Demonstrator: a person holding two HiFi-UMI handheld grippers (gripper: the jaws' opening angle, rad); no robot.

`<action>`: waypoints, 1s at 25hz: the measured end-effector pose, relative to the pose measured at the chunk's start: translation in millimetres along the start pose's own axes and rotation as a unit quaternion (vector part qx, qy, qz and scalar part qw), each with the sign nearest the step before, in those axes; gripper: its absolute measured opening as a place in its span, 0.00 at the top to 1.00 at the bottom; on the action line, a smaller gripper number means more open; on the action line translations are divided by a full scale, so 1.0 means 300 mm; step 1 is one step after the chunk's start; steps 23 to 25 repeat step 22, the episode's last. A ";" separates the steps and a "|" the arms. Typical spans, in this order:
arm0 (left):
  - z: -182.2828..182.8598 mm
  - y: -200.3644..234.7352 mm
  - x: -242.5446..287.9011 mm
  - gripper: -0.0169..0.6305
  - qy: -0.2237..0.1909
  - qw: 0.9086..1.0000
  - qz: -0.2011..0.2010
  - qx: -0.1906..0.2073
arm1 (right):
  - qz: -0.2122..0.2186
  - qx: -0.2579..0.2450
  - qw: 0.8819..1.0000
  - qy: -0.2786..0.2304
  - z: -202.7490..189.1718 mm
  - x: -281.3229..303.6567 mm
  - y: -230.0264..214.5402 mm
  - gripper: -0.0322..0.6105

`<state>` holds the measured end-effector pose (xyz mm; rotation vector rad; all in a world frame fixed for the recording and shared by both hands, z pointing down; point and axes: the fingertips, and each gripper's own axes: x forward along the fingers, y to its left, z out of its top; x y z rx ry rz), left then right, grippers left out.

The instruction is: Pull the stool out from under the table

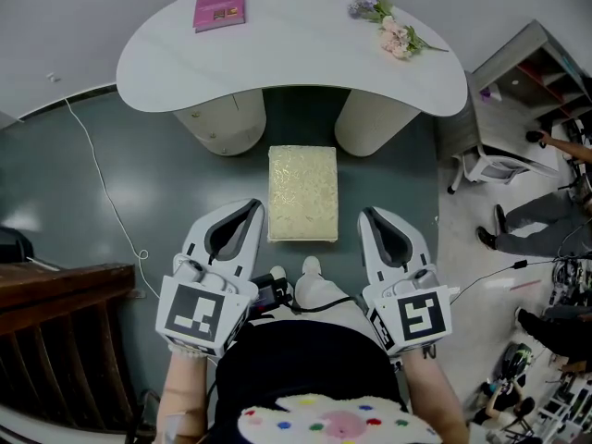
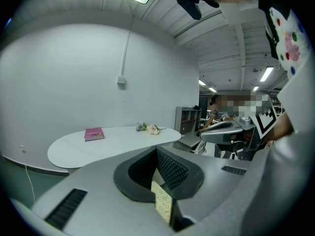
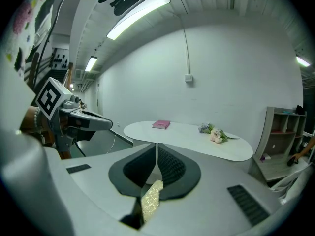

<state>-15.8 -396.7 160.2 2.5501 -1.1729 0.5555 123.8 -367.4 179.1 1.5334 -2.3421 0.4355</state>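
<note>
- Stool (image 1: 302, 193) is standing just in front of the worktop (image 1: 296, 44).
- Left gripper (image 1: 242, 215) and right gripper (image 1: 372, 220) are hovering either side of its near end, fingers closed, gripping nothing.

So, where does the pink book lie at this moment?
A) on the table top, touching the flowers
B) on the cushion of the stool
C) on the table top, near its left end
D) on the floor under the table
C: in the head view the pink book lies near the left end of the white table, well apart from the flowers near the right end.
</note>
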 end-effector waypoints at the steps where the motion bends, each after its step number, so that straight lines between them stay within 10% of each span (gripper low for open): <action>1: -0.001 0.001 0.000 0.95 0.000 1.000 0.001 0.003 | -0.001 -0.001 1.000 0.000 0.000 -0.002 0.001 0.89; 25: 0.015 -0.034 0.005 0.95 -0.011 1.000 -0.008 0.018 | -0.025 -0.008 1.000 0.005 -0.021 -0.067 -0.020 0.89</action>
